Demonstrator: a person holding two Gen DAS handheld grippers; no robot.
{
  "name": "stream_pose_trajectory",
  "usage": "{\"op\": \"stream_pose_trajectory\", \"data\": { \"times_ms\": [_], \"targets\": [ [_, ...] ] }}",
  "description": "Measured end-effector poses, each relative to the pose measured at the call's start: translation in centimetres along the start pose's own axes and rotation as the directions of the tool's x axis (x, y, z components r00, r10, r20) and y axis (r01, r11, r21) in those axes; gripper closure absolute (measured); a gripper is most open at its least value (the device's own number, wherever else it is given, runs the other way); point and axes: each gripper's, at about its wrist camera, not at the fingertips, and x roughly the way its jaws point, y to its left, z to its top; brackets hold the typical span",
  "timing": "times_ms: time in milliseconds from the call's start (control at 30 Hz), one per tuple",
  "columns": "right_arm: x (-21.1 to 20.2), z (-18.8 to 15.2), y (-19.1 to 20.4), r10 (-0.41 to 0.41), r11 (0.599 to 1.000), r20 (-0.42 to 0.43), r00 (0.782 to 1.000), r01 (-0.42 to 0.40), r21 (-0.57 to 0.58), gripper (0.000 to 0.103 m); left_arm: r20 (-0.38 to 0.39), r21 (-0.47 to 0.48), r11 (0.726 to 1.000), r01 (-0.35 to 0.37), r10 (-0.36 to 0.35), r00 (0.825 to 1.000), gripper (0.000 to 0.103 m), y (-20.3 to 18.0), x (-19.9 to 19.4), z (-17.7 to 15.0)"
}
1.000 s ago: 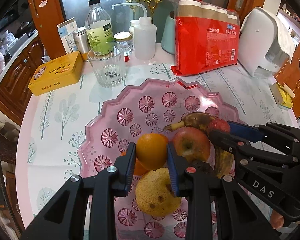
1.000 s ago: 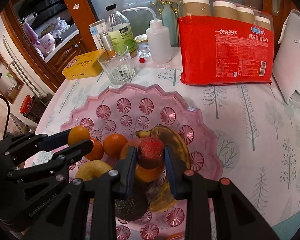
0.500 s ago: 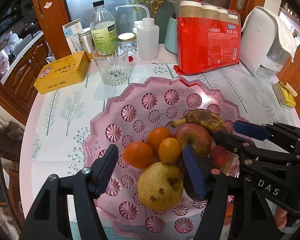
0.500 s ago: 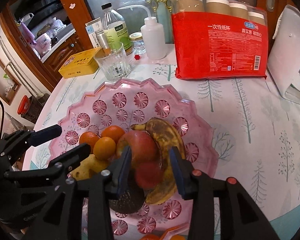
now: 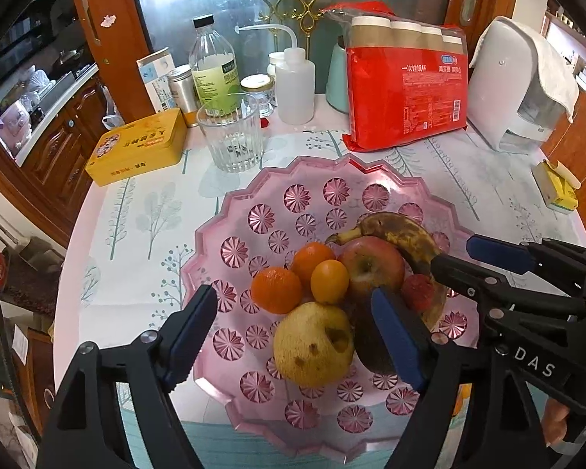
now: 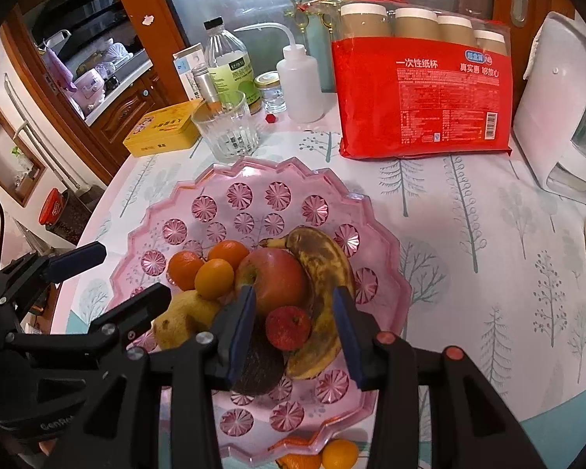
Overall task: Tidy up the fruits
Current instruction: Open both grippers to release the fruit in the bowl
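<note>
Release step, judging by the frames: the left gripper [image 5: 293, 336], jaws opening, holds nothing above the pear [image 5: 312, 346] in the pink plate [image 5: 254, 179]. The right gripper [image 6: 293, 332] stands apart, clear of the lychee [image 6: 288, 327]. Next, fetch the oranges [image 6: 332, 454] outside the plate's rim.

"一次性纸杯" on the red cup pack [image 6: 422, 93]; "DAS" on the right tool [image 5: 500, 269].
</note>
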Motion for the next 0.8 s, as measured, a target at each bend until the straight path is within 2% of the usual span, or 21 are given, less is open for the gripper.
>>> {"op": "stream_pose_trajectory", "data": {
  "times_ms": [367, 800],
  "targets": [
    [-3.0, -0.9, 0.5, 0.002, 1.0, 0.024, 1.0, -0.002, -0.022, 0.061, 0.009, -0.027, 0.999, -0.024, 0.024, 1.0, 0.02, 0.3, -3.1, -0.8],
    [-8.2, -2.0, 1.1, 0.016, 0.998, 0.087, 0.996, -0.012, -0.054, 0.061, 0.076, -0.036, 0.998, -0.053, 0.055, 0.996, 0.017, -0.3, -9.2, -1.9]
  ]
}}
